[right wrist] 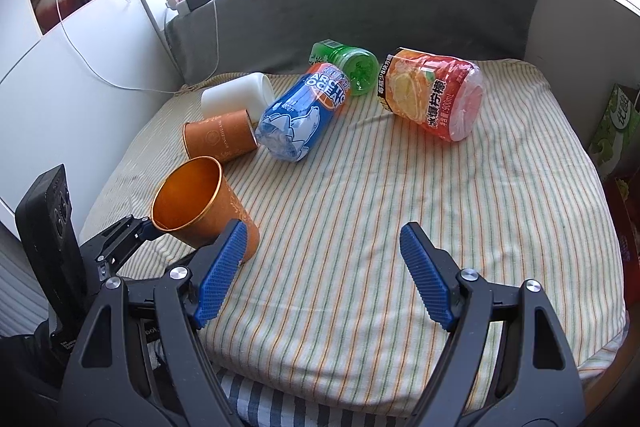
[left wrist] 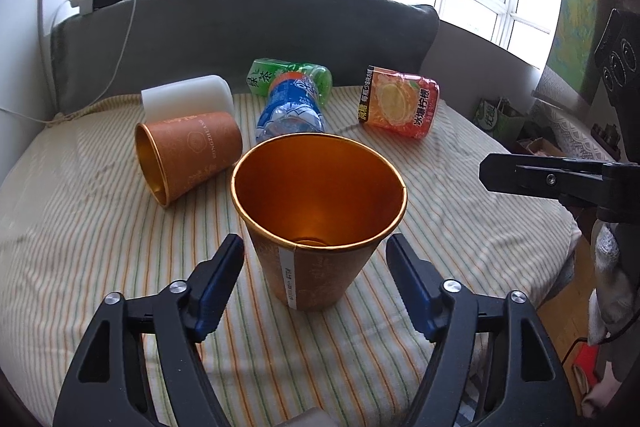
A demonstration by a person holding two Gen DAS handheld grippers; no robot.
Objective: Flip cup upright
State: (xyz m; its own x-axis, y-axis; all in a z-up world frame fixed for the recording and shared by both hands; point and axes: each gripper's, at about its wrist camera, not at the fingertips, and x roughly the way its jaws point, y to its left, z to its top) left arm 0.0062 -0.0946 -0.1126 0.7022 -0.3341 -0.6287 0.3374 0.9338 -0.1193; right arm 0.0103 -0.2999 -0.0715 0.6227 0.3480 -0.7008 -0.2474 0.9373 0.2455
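Left gripper (left wrist: pixel 315 279) is seen spread wide, its pads flanking but not touching the upright orange cup (left wrist: pixel 316 223) on the striped cloth (left wrist: pixel 460 227); the cup's base is partly hidden from the right wrist view by a blue pad; right gripper (right wrist: pixel 322 275) is likewise released, grasping nothing; a second orange cup (left wrist: pixel 188 155) lies sideways, beside a blue bottle (left wrist: pixel 292 111).

one cup (left wrist: pixel 316 227) stood upright on the striped cloth (left wrist: pixel 80 247), between the left gripper's (left wrist: pixel 316 259) spread fingers. behind it to the left a second cup (left wrist: pixel 188 155) lay on its side, a white container (left wrist: pixel 188 101) behind that. three bottles (left wrist: pixel 290 107) lay farther back.
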